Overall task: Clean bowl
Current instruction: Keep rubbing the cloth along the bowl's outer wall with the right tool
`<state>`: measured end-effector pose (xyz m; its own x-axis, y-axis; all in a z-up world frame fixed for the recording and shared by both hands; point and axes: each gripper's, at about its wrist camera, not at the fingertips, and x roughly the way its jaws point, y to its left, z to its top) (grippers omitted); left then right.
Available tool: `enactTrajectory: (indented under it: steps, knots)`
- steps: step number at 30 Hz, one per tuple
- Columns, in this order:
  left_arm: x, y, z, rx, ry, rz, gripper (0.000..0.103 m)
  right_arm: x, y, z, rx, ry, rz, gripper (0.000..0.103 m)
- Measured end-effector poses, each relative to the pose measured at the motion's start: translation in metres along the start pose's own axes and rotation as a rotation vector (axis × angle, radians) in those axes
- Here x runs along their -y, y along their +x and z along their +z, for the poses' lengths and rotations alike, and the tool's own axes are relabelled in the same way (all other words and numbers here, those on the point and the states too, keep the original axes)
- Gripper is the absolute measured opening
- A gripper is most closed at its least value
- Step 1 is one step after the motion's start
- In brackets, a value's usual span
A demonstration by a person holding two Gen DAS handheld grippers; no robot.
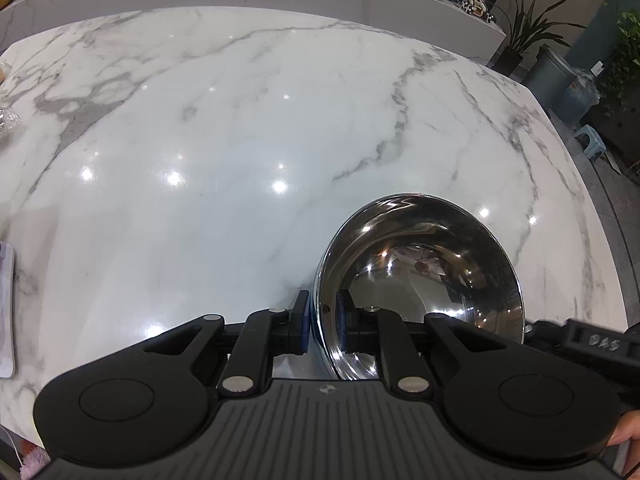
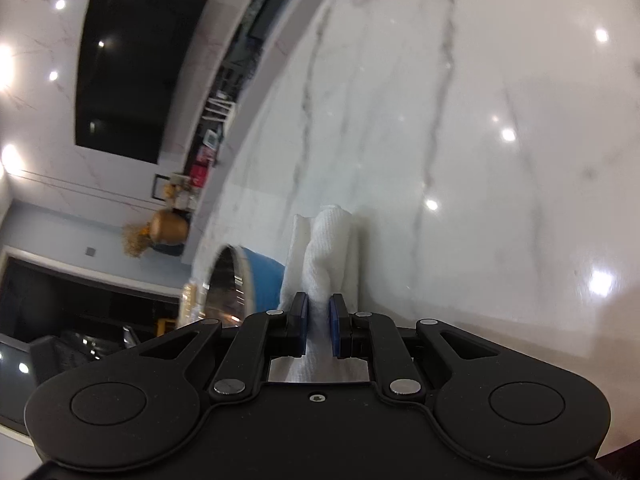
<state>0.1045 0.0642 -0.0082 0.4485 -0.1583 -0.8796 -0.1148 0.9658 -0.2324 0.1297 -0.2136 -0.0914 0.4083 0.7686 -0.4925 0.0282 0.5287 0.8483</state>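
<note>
Room: marble counter [image 1: 240, 140] fills most of what we see, white with grey lines, shiny with spots of light. Plants and a grey bin stand far off at the right.

Left view, bowl: our shiny metal bowl [image 1: 424, 276] sits on the counter, near the bottom right. It is blue on the outside.

Left view, gripper: our left gripper [image 1: 323, 322] has its jaws pinched tight on the bowl's near rim. One pad is outside the wall and one pad is inside.

Left view, inside of bowl: we see only bright reflections in there. We cannot tell if any dirt is left.

Left view, person: a bit of a hand [image 1: 628, 436] shows at the bottom right corner.

Right view, room: this picture is tipped sideways and a little blurry. A dark screen hangs on the wall at the left.

Right view, cloth: our right gripper [image 2: 318, 326] has its jaws squeezed narrow on a white cloth [image 2: 326, 252]. The cloth sticks out past the pads.

Right view, bowl: the bowl [image 2: 256, 280] is just to the left of the cloth. We cannot tell if they touch.

Done so far: we think the bowl is held steady and the cloth is ready.

Left to do: we think the wiping inside the bowl is not done yet.
</note>
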Motion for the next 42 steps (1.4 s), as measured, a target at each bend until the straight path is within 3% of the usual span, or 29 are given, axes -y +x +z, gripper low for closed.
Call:
enactTrajectory:
  steps: [2, 4, 11, 14, 16, 22, 28, 34, 42]
  knots:
    - [-0.004, 0.0, -0.002, -0.006, -0.027, -0.007, 0.018, 0.001, 0.004, -0.003, 0.0, 0.005, -0.006, 0.011]
    - [-0.008, 0.001, -0.005, -0.019, -0.055, -0.012, 0.038, 0.002, 0.004, -0.005, 0.002, 0.01, -0.003, 0.011]
    - [-0.013, -0.001, -0.017, -0.057, -0.09, -0.049, 0.04, -0.003, 0.005, -0.006, 0.004, -0.012, -0.023, 0.011]
    - [-0.013, -0.003, -0.018, -0.051, -0.074, -0.056, 0.036, -0.005, 0.005, -0.006, 0.006, -0.016, -0.029, 0.011]
    - [-0.013, -0.005, -0.018, -0.043, -0.065, -0.068, 0.024, -0.007, 0.005, -0.005, 0.007, -0.021, -0.035, 0.011]
    - [-0.012, -0.005, -0.009, -0.018, -0.045, -0.056, 0.015, -0.016, -0.009, 0.003, 0.042, -0.034, -0.008, 0.011]
    - [-0.01, -0.002, 0.001, 0.001, -0.038, -0.044, 0.012, -0.027, -0.023, 0.013, 0.07, -0.048, 0.062, 0.011]
    - [-0.008, 0.0, 0.005, 0.009, -0.031, -0.032, 0.012, -0.026, -0.02, 0.011, 0.061, -0.042, 0.066, 0.011]
    - [-0.007, 0.002, 0.005, 0.015, -0.028, -0.031, 0.012, -0.013, 0.002, 0.002, 0.022, -0.025, -0.029, 0.011]
